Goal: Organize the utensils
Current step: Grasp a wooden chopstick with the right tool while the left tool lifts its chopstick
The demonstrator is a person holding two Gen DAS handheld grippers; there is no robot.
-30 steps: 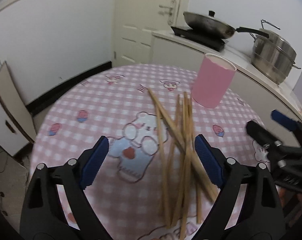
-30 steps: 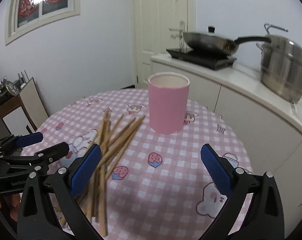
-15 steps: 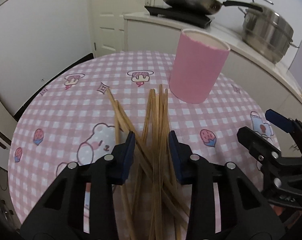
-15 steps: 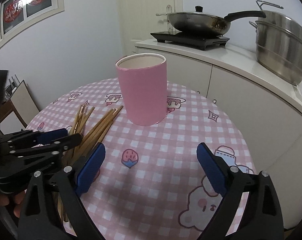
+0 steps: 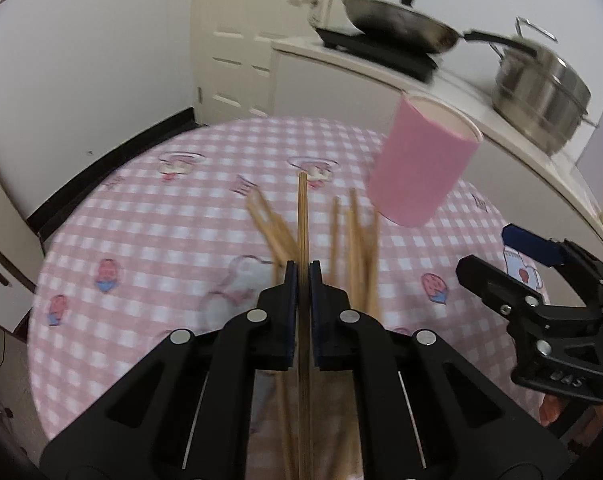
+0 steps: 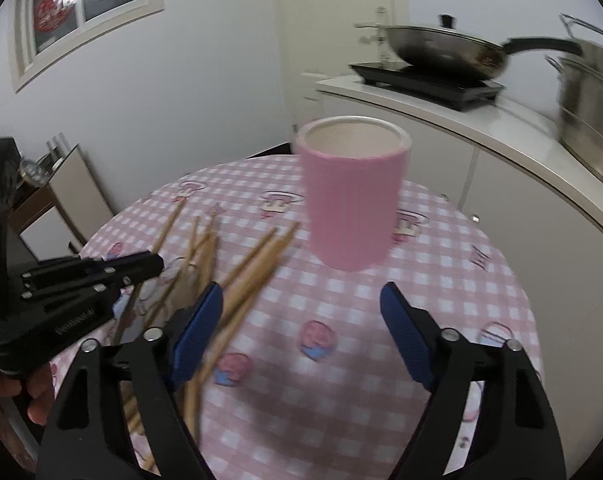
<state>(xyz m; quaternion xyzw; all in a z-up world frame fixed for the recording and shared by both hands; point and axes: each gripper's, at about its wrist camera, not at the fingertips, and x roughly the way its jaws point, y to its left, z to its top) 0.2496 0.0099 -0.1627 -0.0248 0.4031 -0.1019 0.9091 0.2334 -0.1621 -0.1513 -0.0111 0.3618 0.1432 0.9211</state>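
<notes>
One chopstick [image 5: 302, 216] pinched in left tongs [image 5: 302, 270] | right tongs [image 6: 301, 300] closing, empty

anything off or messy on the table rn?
Yes: the chopsticks lie loose and crisscrossed on the checked tablecloth beside the upright pink holder, none visibly in it. The left tool is shut on one chopstick. The right tool is closing, nothing between its pads. No spills or damage.

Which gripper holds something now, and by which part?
The left gripper pinches one chopstick near mid-length. The right gripper, closing, holds nothing.
</notes>
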